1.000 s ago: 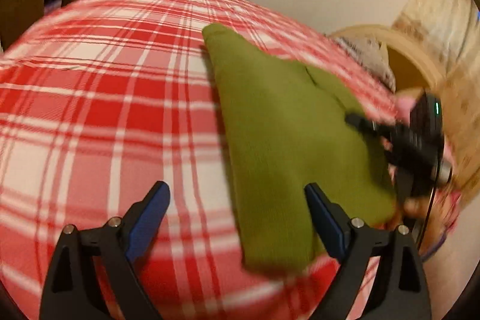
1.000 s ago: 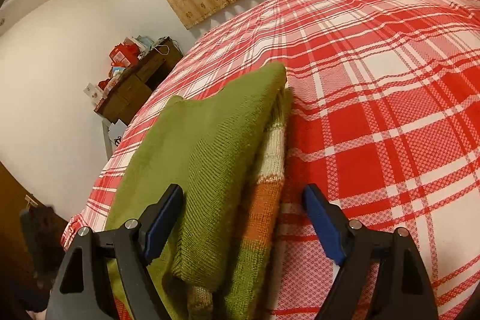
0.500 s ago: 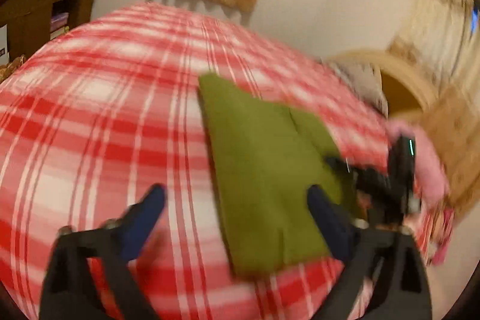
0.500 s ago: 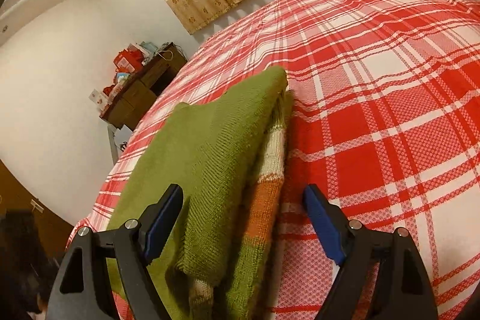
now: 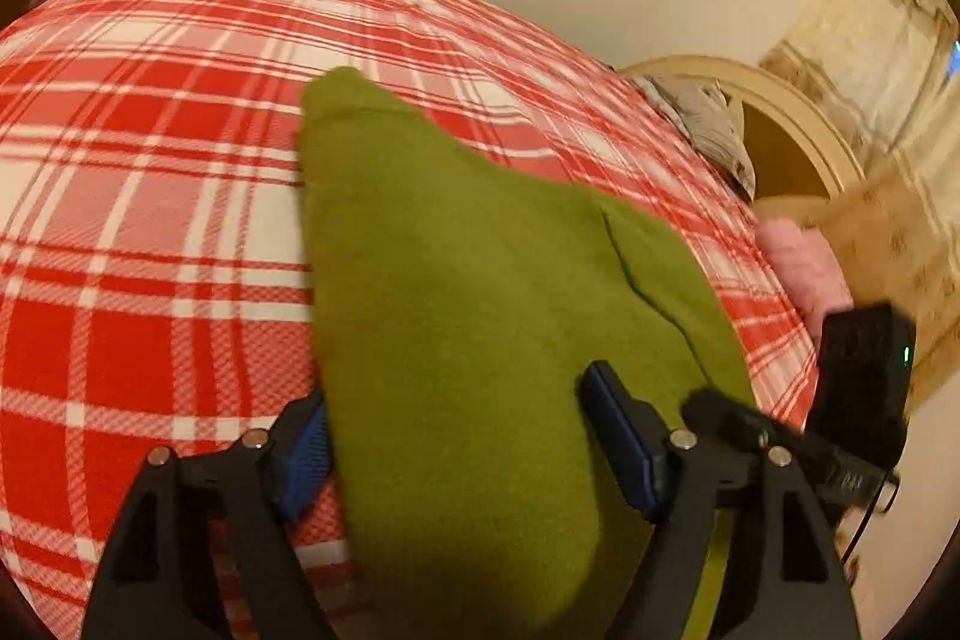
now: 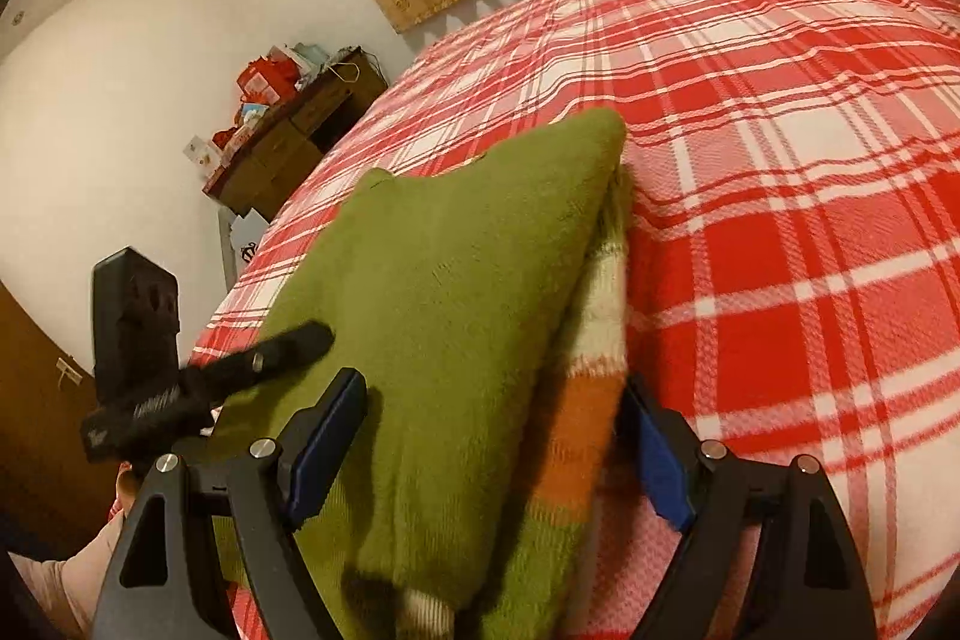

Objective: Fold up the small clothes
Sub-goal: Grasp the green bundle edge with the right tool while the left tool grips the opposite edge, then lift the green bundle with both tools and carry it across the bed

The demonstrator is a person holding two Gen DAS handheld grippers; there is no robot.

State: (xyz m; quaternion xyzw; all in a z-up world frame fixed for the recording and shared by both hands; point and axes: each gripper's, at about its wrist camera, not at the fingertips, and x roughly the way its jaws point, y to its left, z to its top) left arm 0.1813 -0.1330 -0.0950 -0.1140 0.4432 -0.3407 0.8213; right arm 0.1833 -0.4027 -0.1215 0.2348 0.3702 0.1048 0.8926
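Left wrist view: the left gripper (image 5: 462,436) is seen with jaws wide apart, straddling the folded green sweater (image 5: 480,280) on the plaid bed (image 5: 150,220). The right gripper (image 6: 489,451) (striped layer beneath) is likewise spread around it.

The left tongs (image 5: 456,445) fill the bottom of the left wrist view, their two blue-padded fingers (image 5: 621,439) spread wide apart. The right tongs (image 6: 495,445) sit likewise along the bottom of the right wrist view, jaws gaping, blue pads facing inward. Each unit shows in the other's camera: the right tongs (image 5: 798,439) at the lower right edge (blurred, jaw state unclear), the left tongs (image 6: 198,382) at the lower left, black fingertip pointing up-right.
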